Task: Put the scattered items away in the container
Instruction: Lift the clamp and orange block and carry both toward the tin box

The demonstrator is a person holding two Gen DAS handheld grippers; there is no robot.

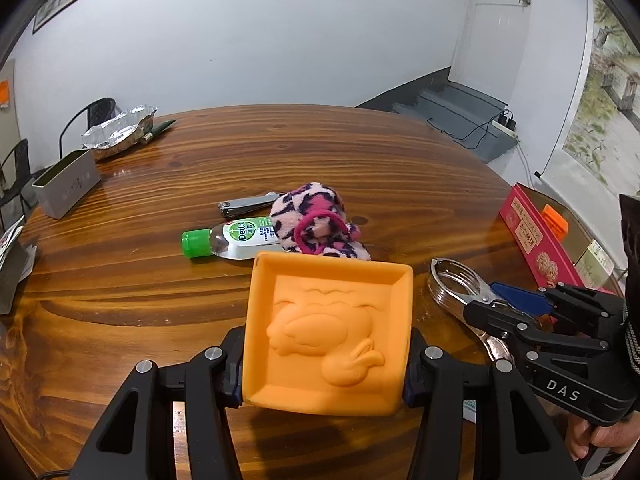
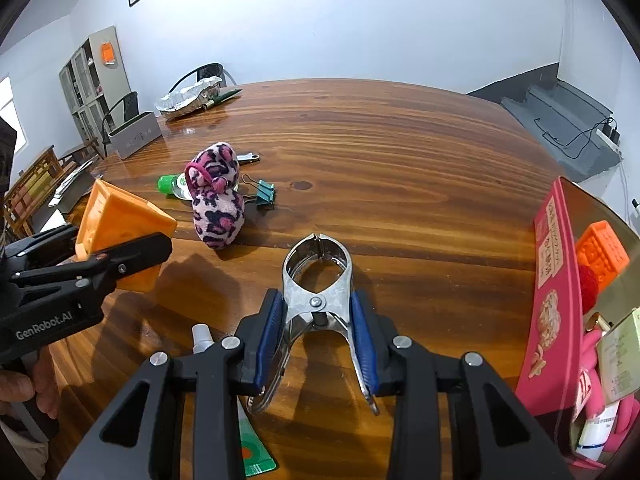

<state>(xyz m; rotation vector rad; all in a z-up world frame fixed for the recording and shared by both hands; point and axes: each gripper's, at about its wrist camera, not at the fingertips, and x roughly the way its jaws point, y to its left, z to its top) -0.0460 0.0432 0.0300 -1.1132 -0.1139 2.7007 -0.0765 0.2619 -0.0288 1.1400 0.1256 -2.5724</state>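
My left gripper (image 1: 326, 364) is shut on a square orange silicone mould (image 1: 328, 332) with a cartoon relief and holds it above the table; from the right wrist view the mould (image 2: 120, 220) sits at the left. My right gripper (image 2: 318, 336) is shut on the handles of a metal spring clamp (image 2: 316, 268), whose tips meet. The pink box (image 2: 552, 300) stands open at the right with several items inside. On the table lie a pink leopard plush sock (image 1: 308, 220), a sanitiser bottle (image 1: 240, 238), a nail clipper (image 1: 248, 203) and a green binder clip (image 2: 265, 193).
A foil tray (image 1: 120, 132) and a grey open box (image 1: 66, 186) stand at the far left of the round wooden table (image 1: 360, 152). A green packet (image 2: 256, 452) and a small white tube (image 2: 202, 336) lie under my right gripper. Chairs stand behind the table.
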